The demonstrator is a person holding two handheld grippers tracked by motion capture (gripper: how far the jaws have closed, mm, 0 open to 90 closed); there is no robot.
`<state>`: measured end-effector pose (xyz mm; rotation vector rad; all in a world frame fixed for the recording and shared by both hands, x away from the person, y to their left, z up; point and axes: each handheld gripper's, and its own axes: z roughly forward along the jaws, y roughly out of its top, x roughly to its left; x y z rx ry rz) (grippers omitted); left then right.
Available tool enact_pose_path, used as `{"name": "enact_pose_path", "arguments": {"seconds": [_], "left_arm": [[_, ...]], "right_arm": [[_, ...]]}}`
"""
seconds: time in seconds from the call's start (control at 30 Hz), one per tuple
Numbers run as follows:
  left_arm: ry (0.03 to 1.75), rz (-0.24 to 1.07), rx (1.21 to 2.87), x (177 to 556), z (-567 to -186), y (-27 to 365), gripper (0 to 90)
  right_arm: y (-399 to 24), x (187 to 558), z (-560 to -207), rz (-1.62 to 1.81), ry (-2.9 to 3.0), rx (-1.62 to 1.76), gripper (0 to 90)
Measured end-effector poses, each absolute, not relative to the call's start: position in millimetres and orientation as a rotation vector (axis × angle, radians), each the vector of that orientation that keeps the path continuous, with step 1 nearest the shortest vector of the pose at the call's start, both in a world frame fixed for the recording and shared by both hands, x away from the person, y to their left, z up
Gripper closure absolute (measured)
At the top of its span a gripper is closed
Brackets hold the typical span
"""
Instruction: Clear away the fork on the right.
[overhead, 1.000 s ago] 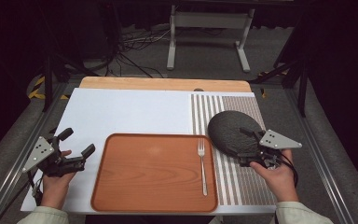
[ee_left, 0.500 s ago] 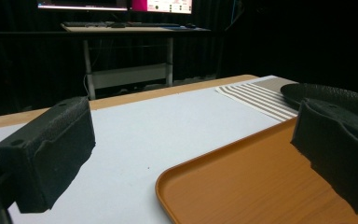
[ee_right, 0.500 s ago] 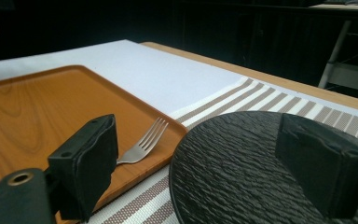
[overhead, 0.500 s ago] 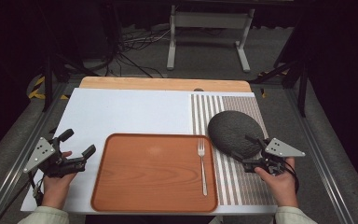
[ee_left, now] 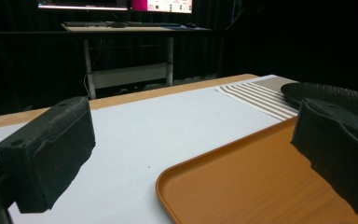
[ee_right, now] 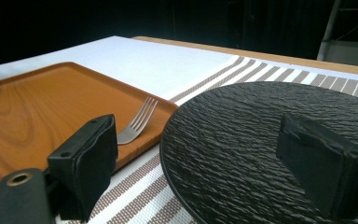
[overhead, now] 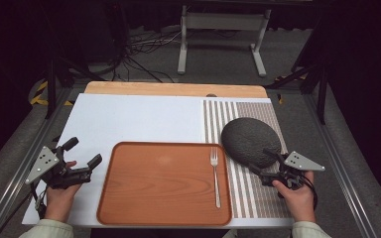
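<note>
A dark, rough-textured round plate (overhead: pixel 250 140) (ee_right: pixel 242 135) lies on the striped placemat (overhead: pixel 243 191) at the right. My right gripper (overhead: pixel 261 161) (ee_right: pixel 205 163) is open at the plate's near rim; one jaw hangs over the plate and the other over the mat, and neither pad presses on it. A wooden tray (overhead: pixel 158 186) (ee_right: pixel 23 107) (ee_left: pixel 261 182) sits at the front centre with a silver fork (overhead: pixel 215 176) (ee_right: pixel 137 122) along its right side. My left gripper (overhead: pixel 83 151) (ee_left: pixel 191 154) stands open and empty just left of the tray.
A white mat (overhead: pixel 139 119) covers the table's left and middle, with a bare wooden strip (overhead: pixel 173 89) along the far edge. Beyond the table stand a metal frame (overhead: pixel 223 29) and cables on the floor. Metal rails run along both table sides.
My right gripper has sunk and drawn slightly back toward the plate's near rim, jaws still open. The plate, fork, tray and left gripper have stayed where they were.
</note>
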<state>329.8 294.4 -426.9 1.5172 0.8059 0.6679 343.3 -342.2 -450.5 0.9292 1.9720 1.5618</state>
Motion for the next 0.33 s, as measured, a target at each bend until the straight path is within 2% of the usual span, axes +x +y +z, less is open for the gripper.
{"name": "enact_pose_path", "arguments": {"seconds": [0.33], "left_arm": [[0.806, 0.669, 1.516, 329.9, -427.0, 294.4, 0.2]], "right_arm": [[-340.5, 342.9, -448.7, 1.576, 1.961, 0.925, 13.4]]}}
